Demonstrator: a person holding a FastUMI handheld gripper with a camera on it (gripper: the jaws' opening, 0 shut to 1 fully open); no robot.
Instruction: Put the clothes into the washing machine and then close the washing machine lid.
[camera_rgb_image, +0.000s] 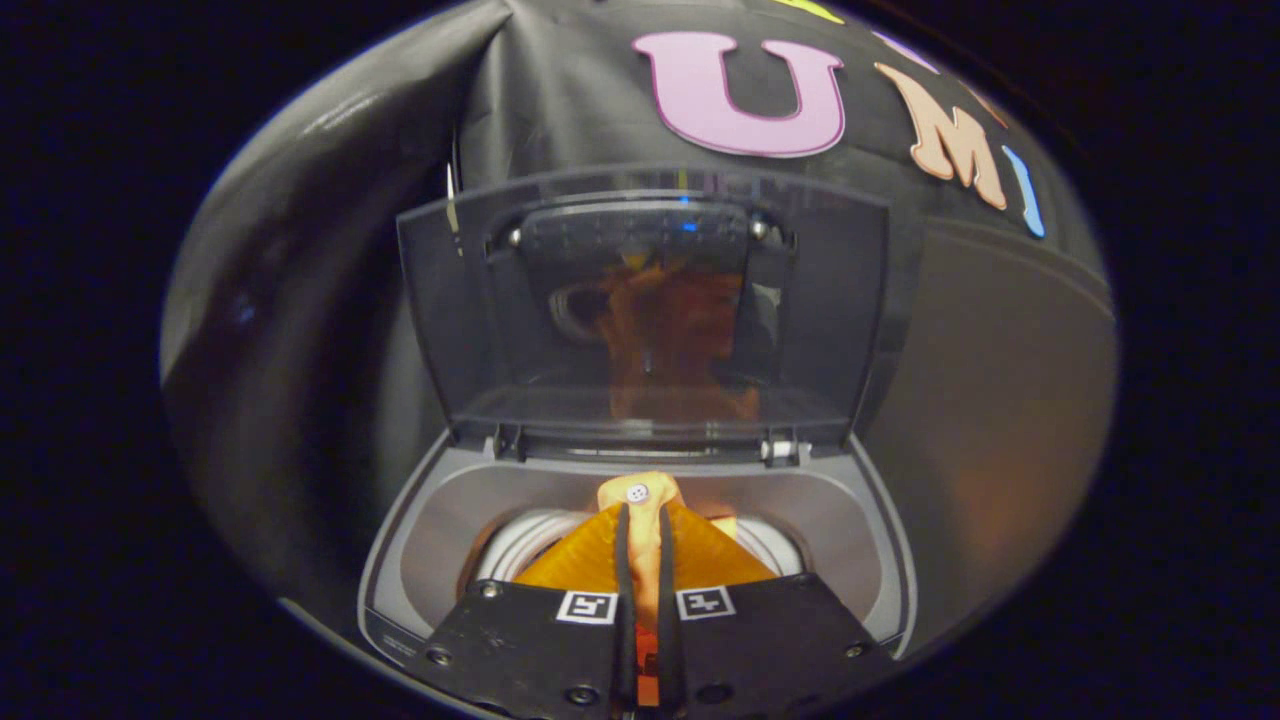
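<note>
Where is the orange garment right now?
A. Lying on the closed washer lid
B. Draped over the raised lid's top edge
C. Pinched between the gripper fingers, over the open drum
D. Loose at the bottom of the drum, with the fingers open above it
C: the gripper is shut on the orange garment, a strip of cloth squeezed between both fingers, hanging over the washing machine opening below the raised lid.

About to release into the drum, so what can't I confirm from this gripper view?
- Drum depth and bottom: hidden by the orange garment and the gripper, which is shut on the garment.
- The garment's lower part: hidden behind the gripper body.
- Through the raised lid: reflections blur it.
</note>
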